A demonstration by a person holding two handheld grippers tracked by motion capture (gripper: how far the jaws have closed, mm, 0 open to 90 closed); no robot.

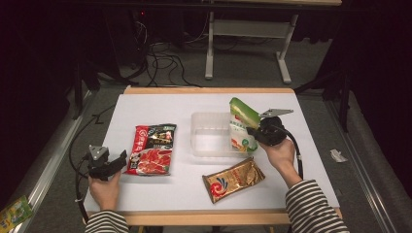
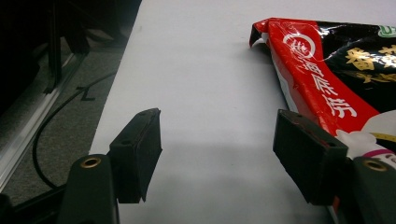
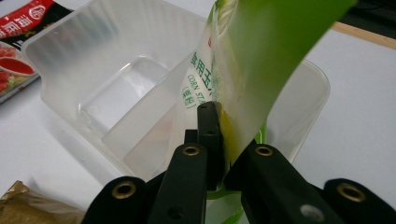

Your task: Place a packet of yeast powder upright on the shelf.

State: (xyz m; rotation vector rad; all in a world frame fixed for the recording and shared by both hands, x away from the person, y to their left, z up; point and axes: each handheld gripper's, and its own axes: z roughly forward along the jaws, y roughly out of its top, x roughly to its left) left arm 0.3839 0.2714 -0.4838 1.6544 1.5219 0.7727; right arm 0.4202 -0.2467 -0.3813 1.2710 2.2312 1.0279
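Observation:
My right gripper (image 1: 252, 130) is shut on a green and white corn starch pouch (image 1: 241, 127) and holds it upright over the right end of the clear plastic tub (image 1: 206, 132). In the right gripper view the pouch (image 3: 261, 60) is pinched between the jaws above the tub (image 3: 93, 74). At the table's left my left gripper (image 1: 121, 156) rests open, beside the left edge of a red and black sauce packet (image 1: 151, 148). The left gripper view has its fingers (image 2: 140, 149) standing wide apart over bare table, with the packet (image 2: 327, 79) at the right.
A gold packet (image 1: 233, 178) lies near the front edge, below the tub. The white table top (image 1: 160, 104) ends at a wooden rim. Cables and a table frame (image 1: 210, 43) lie on the floor beyond. A small packet (image 1: 14, 211) lies on the floor at the lower left.

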